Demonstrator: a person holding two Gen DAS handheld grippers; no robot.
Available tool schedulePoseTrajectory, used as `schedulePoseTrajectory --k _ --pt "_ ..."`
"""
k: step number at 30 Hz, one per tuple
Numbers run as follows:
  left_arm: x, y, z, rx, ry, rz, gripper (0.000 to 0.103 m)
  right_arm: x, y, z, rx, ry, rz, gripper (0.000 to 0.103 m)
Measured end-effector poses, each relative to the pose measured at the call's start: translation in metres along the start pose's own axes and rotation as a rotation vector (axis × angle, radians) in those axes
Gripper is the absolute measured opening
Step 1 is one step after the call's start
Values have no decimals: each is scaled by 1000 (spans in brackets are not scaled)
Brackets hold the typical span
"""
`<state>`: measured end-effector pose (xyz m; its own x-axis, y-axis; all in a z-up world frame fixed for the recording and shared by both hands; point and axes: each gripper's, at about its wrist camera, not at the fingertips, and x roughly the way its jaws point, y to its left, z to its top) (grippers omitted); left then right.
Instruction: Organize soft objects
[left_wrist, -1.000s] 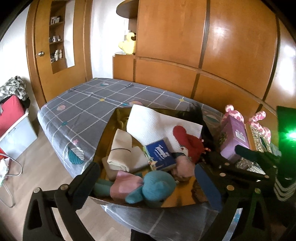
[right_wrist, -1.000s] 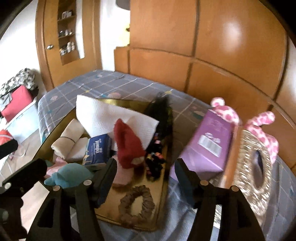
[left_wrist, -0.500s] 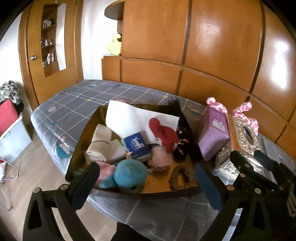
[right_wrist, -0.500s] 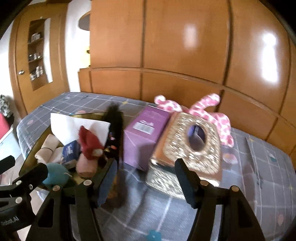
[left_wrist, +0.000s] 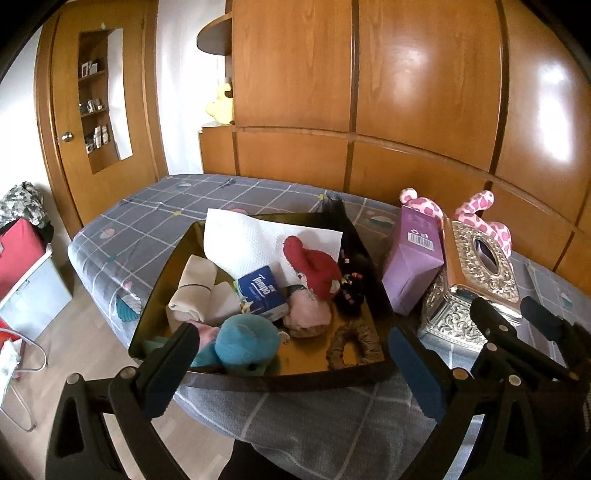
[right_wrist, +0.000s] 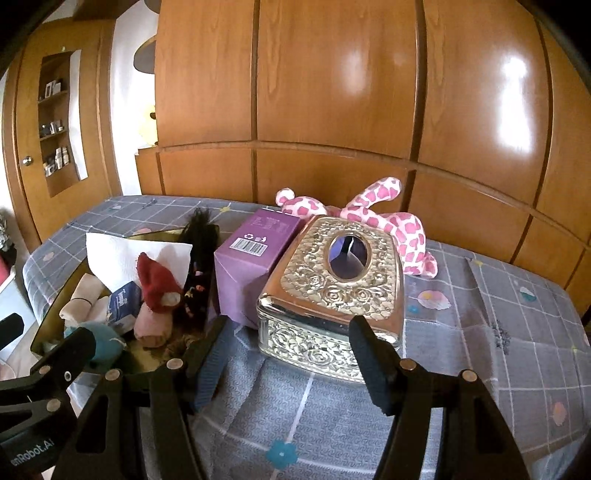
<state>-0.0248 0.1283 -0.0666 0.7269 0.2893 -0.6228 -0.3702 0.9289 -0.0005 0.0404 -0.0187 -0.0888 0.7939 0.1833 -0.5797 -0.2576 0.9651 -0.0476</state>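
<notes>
On the bed, both claws (left_wrist: 291, 354) (right_wrist: 290, 354) spread, the tray (left_wrist: 258, 380) holds a teal plush (left_wrist: 245, 341) and tissues (left_wrist: 262, 293).

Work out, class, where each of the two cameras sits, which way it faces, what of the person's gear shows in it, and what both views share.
Left wrist view: sits on the left gripper, looking forward and down at the dark gold tray of soft things; its own open fingers and the right gripper show.
Right wrist view: sits on the right gripper, facing the ornate silver tissue box; its open fingers show.
Shared: tray, purple carton, tissue box, pink spotted plush, checked grey bedcover.
</notes>
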Motion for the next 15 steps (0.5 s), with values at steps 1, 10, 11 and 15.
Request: schedulePoseTrajectory --k 1,10,11,15 --pt "0 0 0 -1 -2 3 103 0 1 0 -1 1 0 66" --pt "1 6 1 -17 2 11 103 0 5 0 -14 2 6 66" --pt "1 6 2 -17 1 12 103 0 6 0 -16 1 6 66" --pt "2 7 2 -22 3 14 103 0 7 1 -18 -1 8 66"
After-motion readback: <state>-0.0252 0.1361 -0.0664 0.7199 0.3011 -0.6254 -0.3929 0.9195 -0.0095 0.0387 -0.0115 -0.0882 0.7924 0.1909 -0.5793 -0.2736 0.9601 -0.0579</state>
